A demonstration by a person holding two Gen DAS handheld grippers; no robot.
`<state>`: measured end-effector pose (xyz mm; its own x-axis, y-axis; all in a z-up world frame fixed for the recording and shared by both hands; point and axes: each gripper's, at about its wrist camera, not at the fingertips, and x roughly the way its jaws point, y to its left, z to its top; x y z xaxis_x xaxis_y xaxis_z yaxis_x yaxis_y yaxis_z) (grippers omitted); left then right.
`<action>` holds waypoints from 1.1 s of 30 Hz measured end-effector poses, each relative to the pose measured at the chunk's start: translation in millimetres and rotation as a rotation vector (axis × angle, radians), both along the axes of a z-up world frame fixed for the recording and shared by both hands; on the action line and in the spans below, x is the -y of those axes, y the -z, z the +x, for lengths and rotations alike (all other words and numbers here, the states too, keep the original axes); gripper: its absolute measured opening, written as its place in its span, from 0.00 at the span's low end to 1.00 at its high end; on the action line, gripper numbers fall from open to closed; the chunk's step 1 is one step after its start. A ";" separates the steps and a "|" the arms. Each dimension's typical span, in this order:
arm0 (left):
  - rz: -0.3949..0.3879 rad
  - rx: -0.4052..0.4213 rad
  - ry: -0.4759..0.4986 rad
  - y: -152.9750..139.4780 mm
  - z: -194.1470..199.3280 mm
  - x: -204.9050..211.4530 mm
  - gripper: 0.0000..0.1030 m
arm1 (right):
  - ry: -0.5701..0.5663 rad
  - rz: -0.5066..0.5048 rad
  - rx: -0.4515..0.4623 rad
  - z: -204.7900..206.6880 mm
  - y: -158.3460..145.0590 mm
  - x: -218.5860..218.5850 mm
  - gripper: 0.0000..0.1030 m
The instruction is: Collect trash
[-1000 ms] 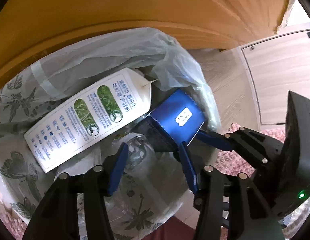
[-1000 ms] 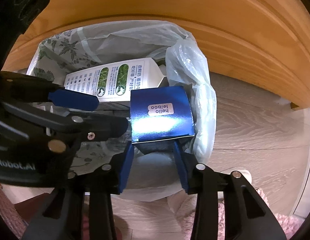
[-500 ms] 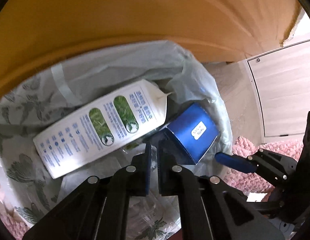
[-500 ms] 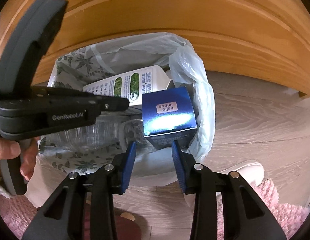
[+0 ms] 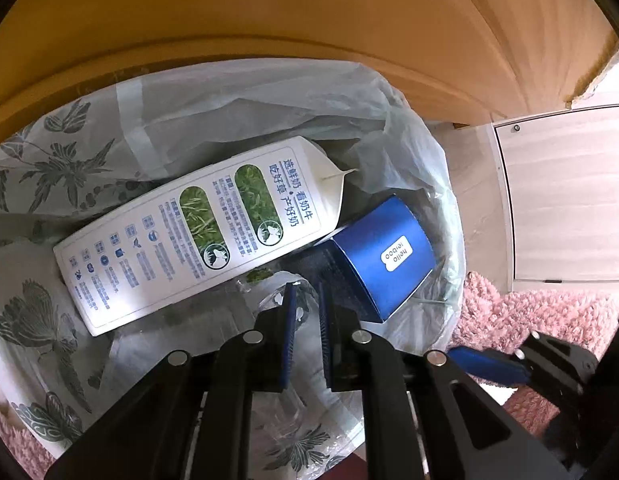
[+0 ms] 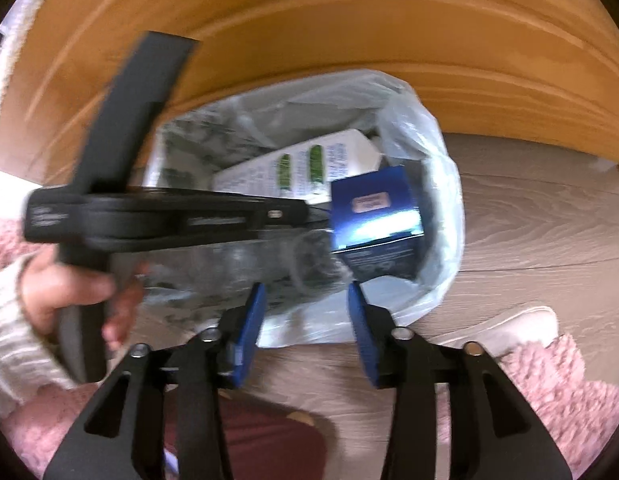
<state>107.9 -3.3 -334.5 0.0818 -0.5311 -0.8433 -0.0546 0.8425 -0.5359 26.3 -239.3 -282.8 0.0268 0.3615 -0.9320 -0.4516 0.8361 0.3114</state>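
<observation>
Nearest, the right gripper (image 6: pixel 305 320) hangs above the bin's near edge, its fingers (image 6: pixel 251 320) just spread wide with nothing between them. The left gripper (image 5: pixel 307 320) reaches into the bag (image 5: pixel 229 104), fingers almost shut, a sliver apart, maybe pinching clear plastic; I cannot tell. Beyond lie the blue box (image 5: pixel 383 254) and milk carton (image 5: pixel 197 232), already binned. Little seems left.

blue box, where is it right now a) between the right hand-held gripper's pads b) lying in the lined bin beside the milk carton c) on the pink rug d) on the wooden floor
b, the blue box lies inside the bin liner, against the milk carton.
</observation>
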 end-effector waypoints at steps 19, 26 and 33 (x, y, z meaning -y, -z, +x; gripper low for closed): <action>0.059 -0.111 0.057 23.3 -7.0 20.4 0.00 | 0.095 0.083 -0.044 -23.8 65.6 -51.7 0.40; -0.013 -0.144 -0.045 27.8 -11.5 4.8 0.00 | 0.131 0.117 -0.064 -24.7 71.0 -52.4 0.39; -0.082 -0.161 -0.106 29.1 -13.8 -12.1 0.04 | 0.128 0.133 -0.076 -21.9 72.4 -31.4 0.39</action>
